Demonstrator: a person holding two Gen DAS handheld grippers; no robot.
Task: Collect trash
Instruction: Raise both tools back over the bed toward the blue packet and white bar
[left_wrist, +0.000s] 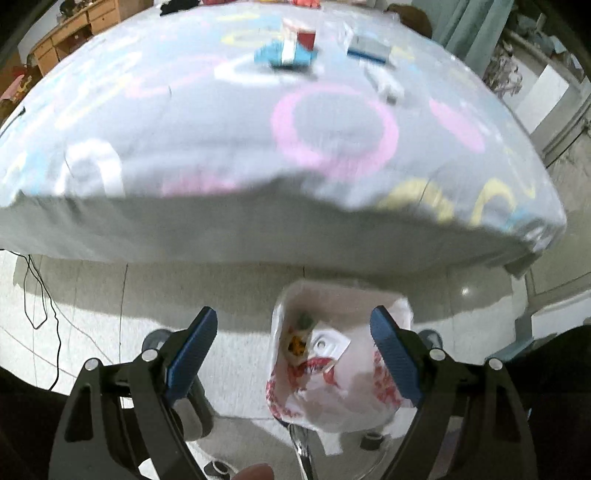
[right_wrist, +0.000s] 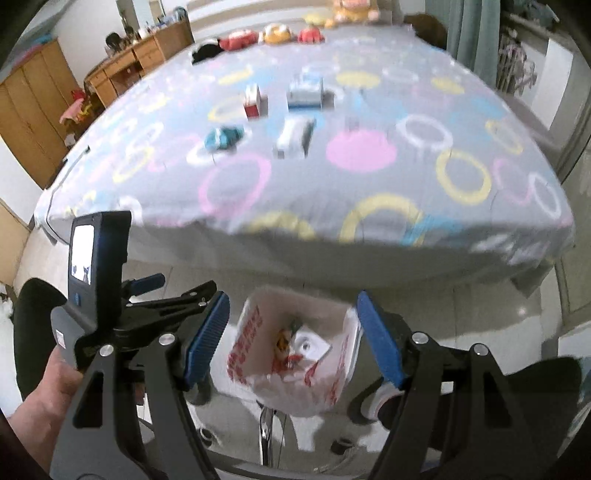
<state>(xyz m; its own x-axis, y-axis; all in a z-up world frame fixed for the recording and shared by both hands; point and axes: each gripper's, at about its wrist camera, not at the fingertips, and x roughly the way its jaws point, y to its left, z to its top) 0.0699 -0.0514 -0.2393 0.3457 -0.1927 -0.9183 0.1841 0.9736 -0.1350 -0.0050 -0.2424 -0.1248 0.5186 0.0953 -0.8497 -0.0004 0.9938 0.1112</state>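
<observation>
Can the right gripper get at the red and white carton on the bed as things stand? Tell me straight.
Probably yes. The right gripper is open and empty, and the red and white carton stands exposed on the grey circle-patterned bedsheet with nothing over it. It sits well back from the bed's near edge, so a long forward reach is needed.

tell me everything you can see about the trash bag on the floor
The trash bag is thin white plastic with red print on its sides, as it looks. It stands on the pale floor in front of the bed, mouth held open in a roughly square shape, possibly lining a bin, though that is unclear. Inside lie a flat white piece with a round hole, something orange-yellow, and red-and-white wrapping. In both wrist views it appears between the open gripper fingers, but neither gripper touches it.
</observation>
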